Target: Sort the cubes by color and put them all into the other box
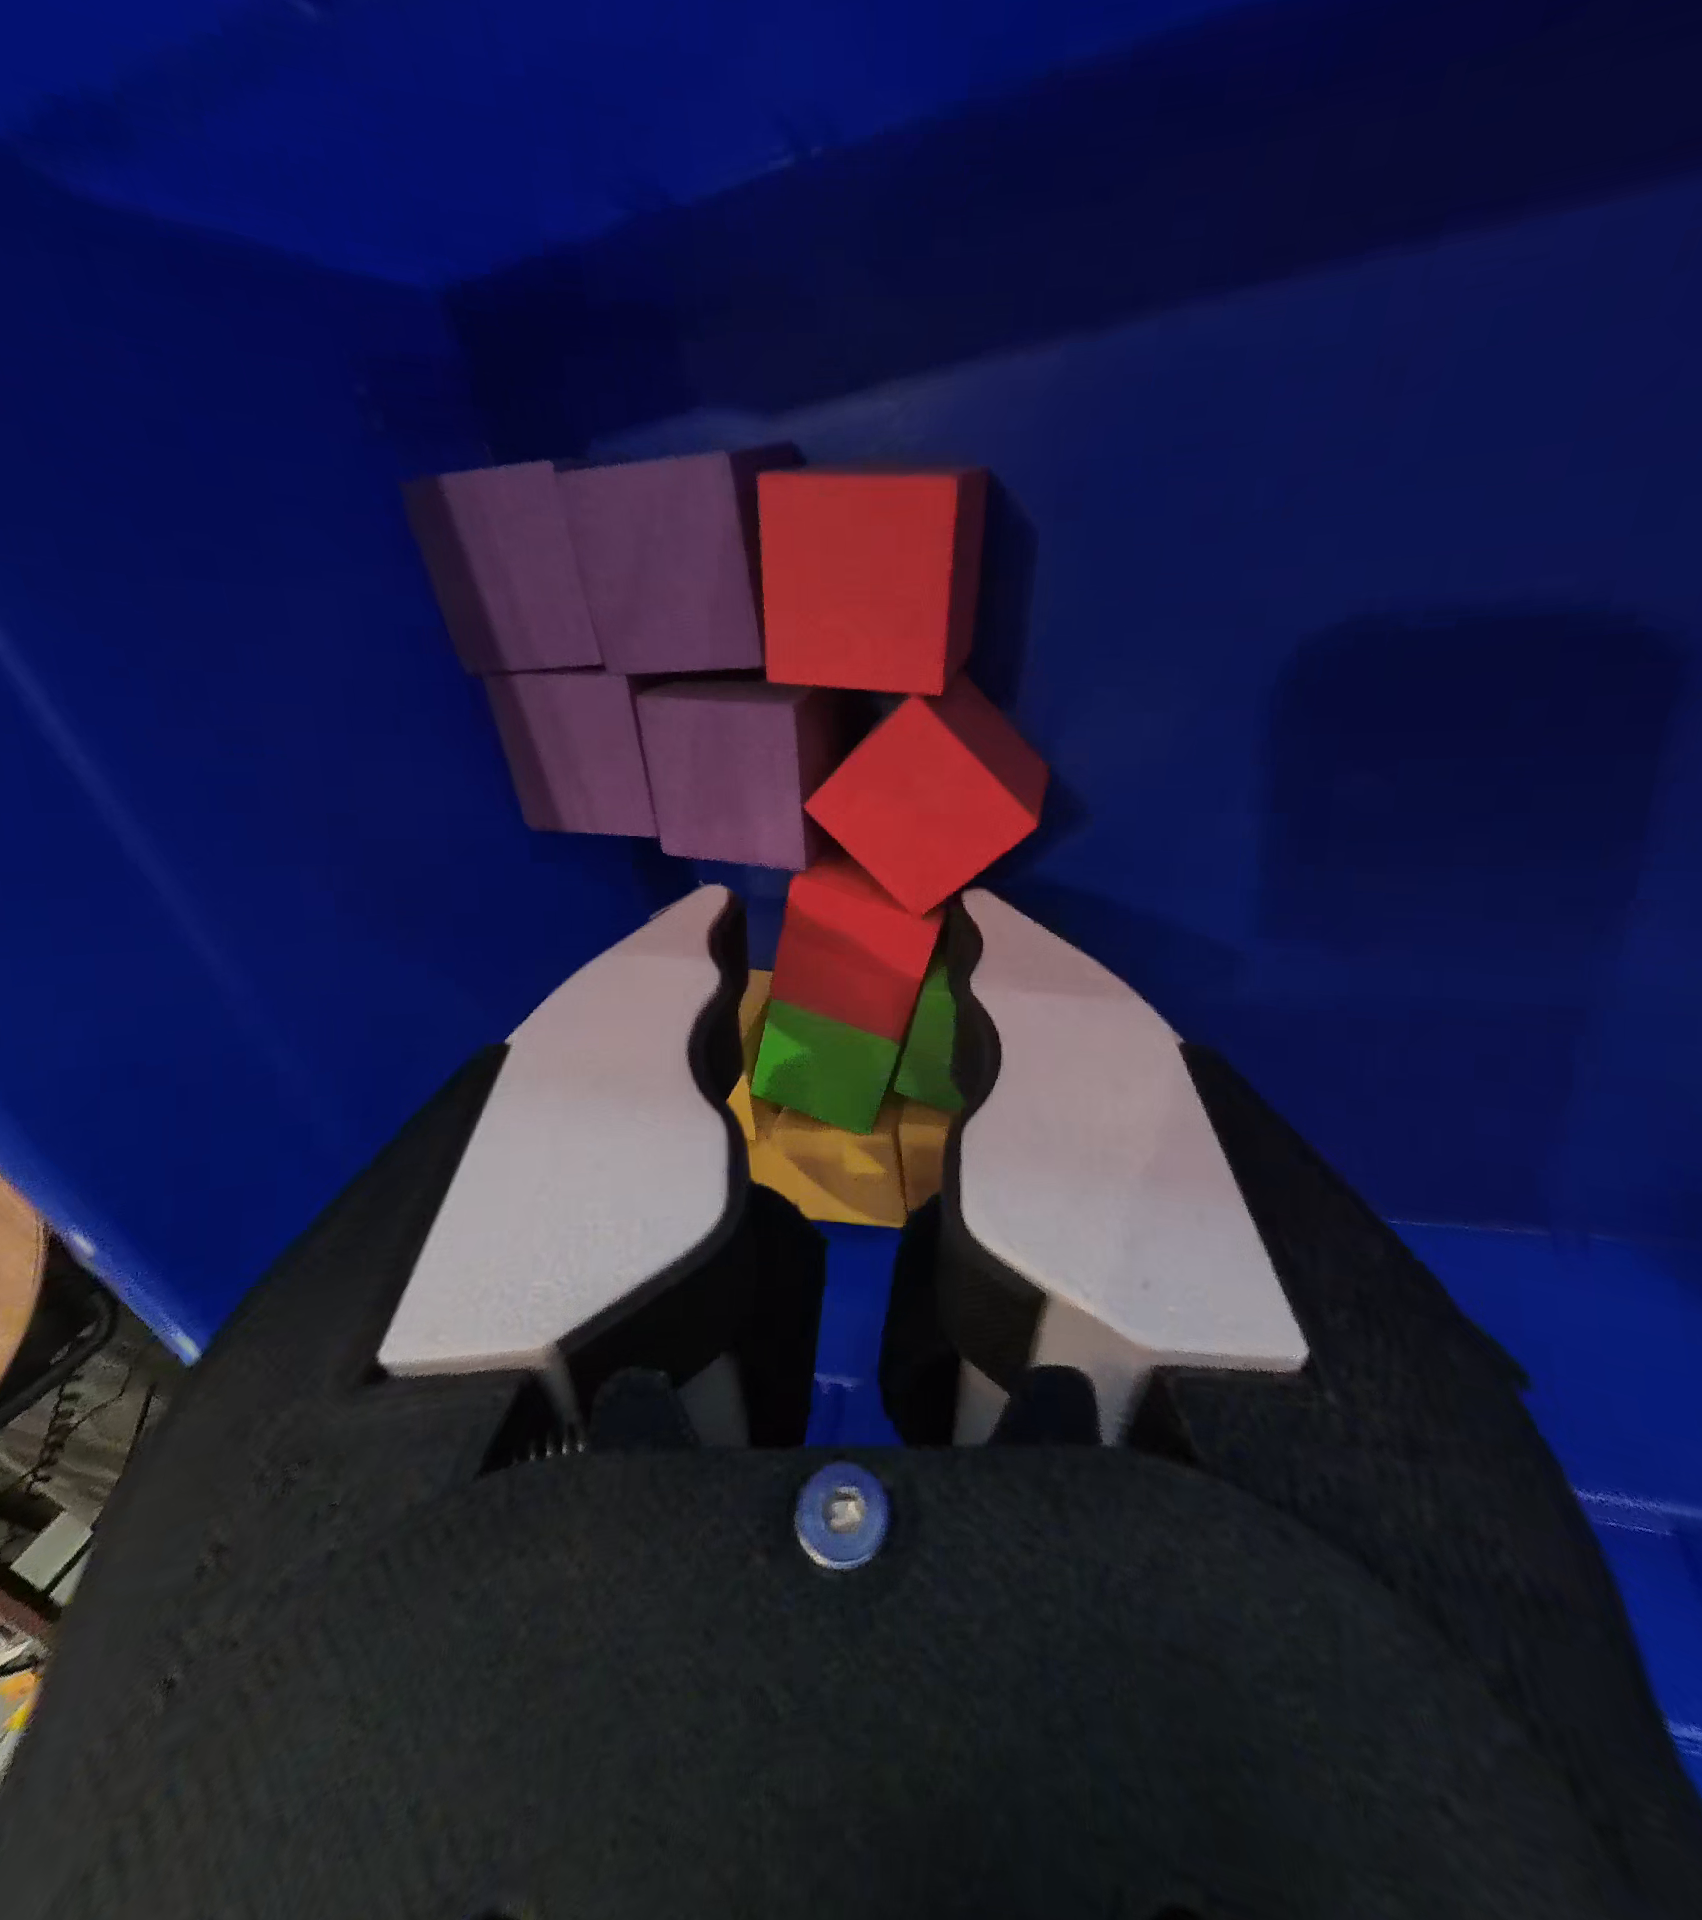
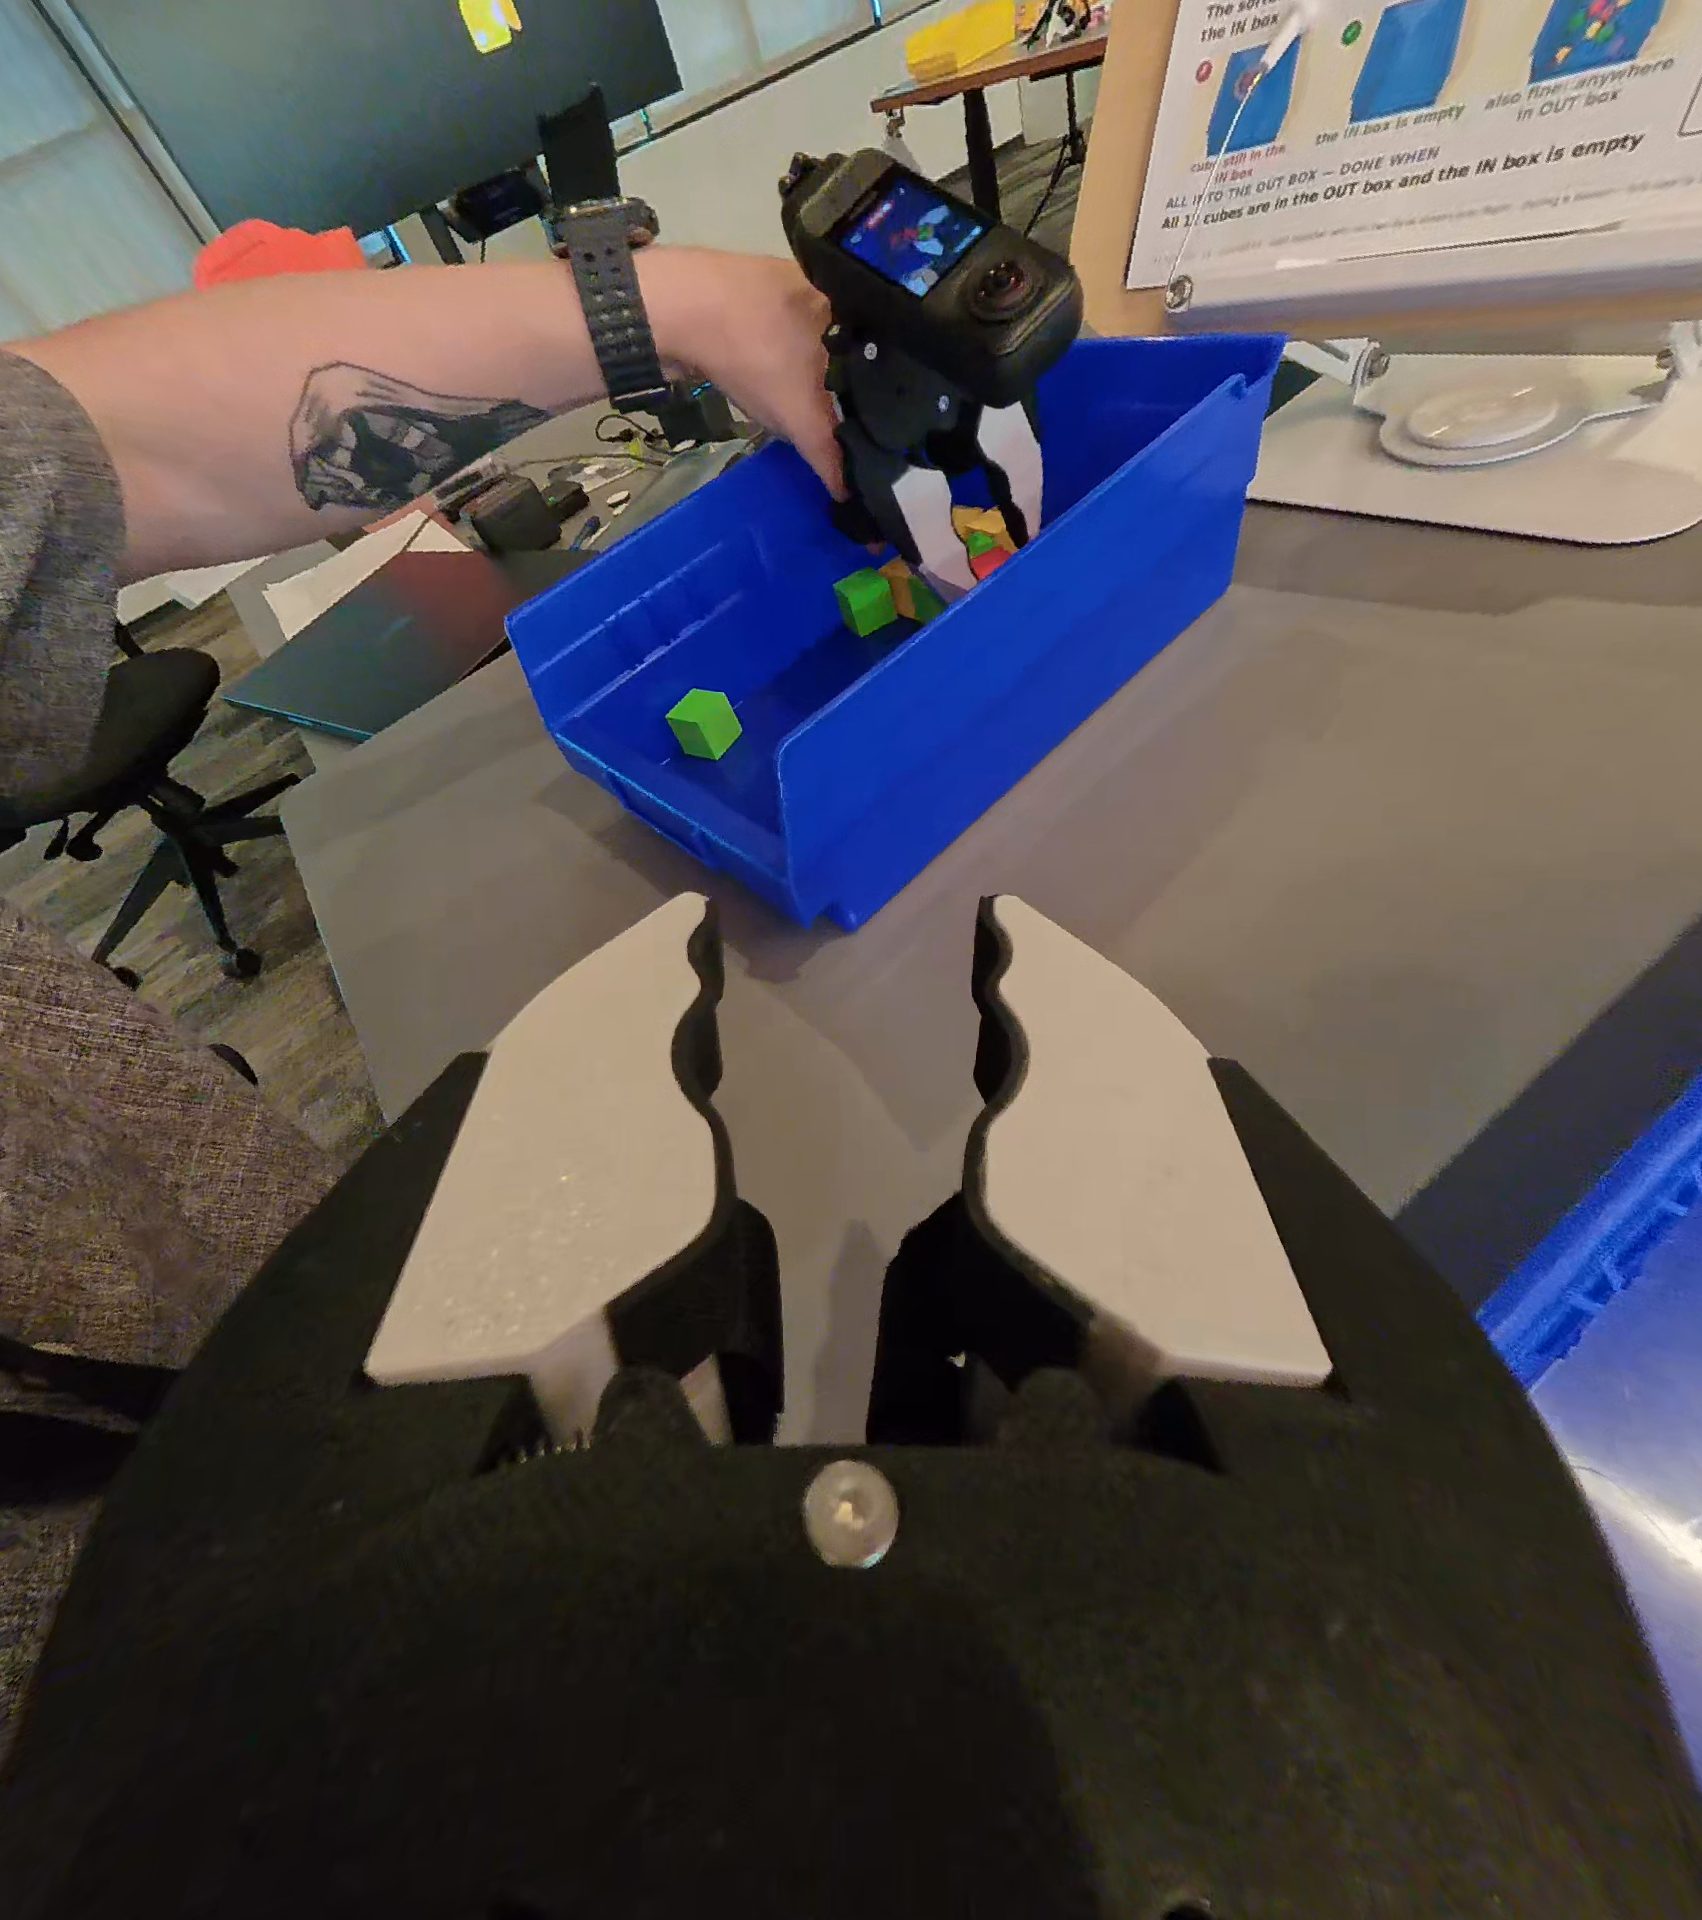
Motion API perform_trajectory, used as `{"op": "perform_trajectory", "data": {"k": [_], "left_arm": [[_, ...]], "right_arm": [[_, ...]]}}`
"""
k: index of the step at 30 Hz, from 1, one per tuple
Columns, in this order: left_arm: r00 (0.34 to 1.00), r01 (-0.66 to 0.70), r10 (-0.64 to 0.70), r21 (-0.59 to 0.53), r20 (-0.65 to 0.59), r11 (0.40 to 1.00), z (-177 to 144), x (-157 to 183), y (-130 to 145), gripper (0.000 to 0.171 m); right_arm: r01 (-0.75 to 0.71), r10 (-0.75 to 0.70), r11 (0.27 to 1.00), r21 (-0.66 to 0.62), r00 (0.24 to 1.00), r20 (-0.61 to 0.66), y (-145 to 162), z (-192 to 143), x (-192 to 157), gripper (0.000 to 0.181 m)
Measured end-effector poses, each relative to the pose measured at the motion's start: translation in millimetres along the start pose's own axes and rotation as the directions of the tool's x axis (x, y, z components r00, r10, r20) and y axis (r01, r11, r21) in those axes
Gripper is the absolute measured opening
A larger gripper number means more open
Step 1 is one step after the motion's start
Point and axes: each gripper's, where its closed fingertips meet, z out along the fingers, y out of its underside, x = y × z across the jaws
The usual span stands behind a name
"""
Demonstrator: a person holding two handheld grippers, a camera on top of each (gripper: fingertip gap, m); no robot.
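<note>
Right wrist view, closest in: the right gripper (image 2: 842,914) hangs over bare grey table (image 2: 1242,935) with its white fingers spread and nothing between them, just short of the near corner of a blue bin (image 2: 930,748). A second blue bin (image 2: 1657,1299) lies close at its right, so this gripper sits in the open strip of tabletop between the two. Farther on, inside the first bin, a lone green cube (image 2: 705,724) rests well apart from the rest, near the low front lip. Beyond it a person's hand (image 2: 753,343) holds the left gripper (image 2: 972,530) pointed down into the bin's far end, among a heap of cubes. The left wrist view shows that heap close up: the jaws stand apart and straddle a red cube (image 1: 857,956) perched on a green cube (image 1: 821,1070), with yellow cubes (image 1: 826,1174) beneath. There is little slack on either side, and whether a pad actually touches cannot be told. Past the fingertips a tilted red cube (image 1: 925,800) leans on the stack. Behind it another red cube (image 1: 857,577) and four purple cubes (image 1: 618,644) are packed against the bin's corner, with walls close on the left and back and freer floor only to the right.
</note>
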Motion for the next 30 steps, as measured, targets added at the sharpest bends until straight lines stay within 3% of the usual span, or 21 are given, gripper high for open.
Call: {"op": "perform_trajectory", "data": {"k": [7, 17, 19, 23, 26, 30], "left_arm": [[1.000, 0.000, 0.000, -0.020, -0.004, 1.000, -2, -1, 3, 0.030], [0.986, 0.145, -0.159, 0.227, 0.044, 0.963, -69, 15, -24, 0.030], [0.977, 0.189, -0.213, 0.380, 0.020, 0.905, -97, 27, -44, 0.029], [0.958, 0.259, -0.260, 0.739, -0.116, 0.622, -175, 65, -97, 0.029], [0.964, 0.243, -0.222, 0.834, -0.148, 0.496, -204, 97, -119, 0.030], [0.978, 0.191, -0.158, 0.880, -0.135, 0.435, -224, 133, -144, 0.029]], "right_arm": [[0.006, -0.006, 1.000, 0.007, 1.000, -0.003, -2, -1, -3, 0.045], [-0.032, 0.032, 0.999, -0.002, 0.995, 0.090, 3, 9, -18, 0.044], [-0.090, 0.087, 0.996, 0.011, 0.984, 0.155, -1, 13, -24, 0.044], [-0.313, 0.283, 0.950, 0.023, 0.886, 0.367, -23, 23, -38, 0.045], [-0.469, 0.414, 0.883, -0.019, 0.760, 0.501, -41, 35, -46, 0.046], [-0.610, 0.548, 0.785, -0.109, 0.601, 0.581, -53, 55, -52, 0.048]]}}
